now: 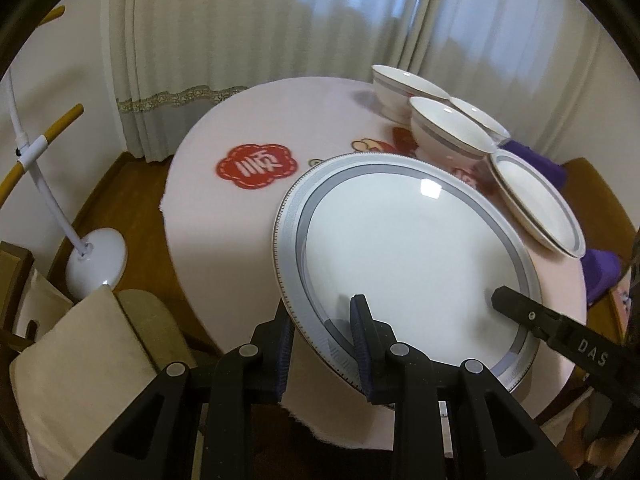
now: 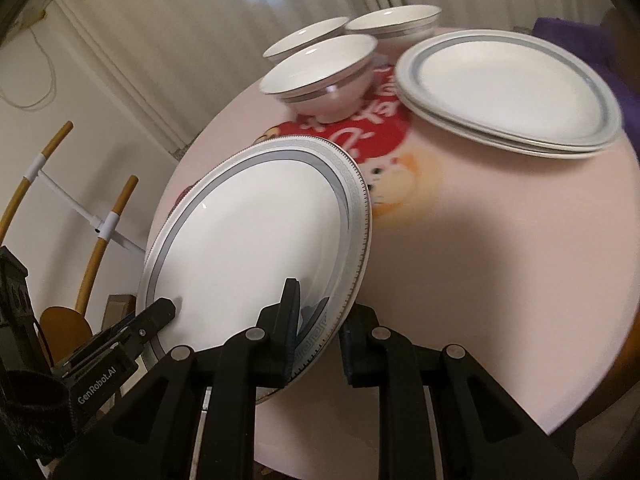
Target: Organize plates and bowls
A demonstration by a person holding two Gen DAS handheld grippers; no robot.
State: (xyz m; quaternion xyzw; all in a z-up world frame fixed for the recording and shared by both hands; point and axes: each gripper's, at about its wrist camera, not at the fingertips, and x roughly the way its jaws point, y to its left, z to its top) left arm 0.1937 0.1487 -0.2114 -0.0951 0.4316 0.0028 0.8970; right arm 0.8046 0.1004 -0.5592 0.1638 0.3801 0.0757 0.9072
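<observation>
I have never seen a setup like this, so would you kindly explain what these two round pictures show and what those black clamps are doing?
There is no robot here: a person holds a two-finger gripper in each hand, and a fisheye camera on each looks along its fingers. One picture is from the left gripper, the other from the right gripper. Each grips the near rim of the same large grey-banded plate, one finger above and one below. Behind it, on the round table, three bowls and two stacked plates wait.
</observation>
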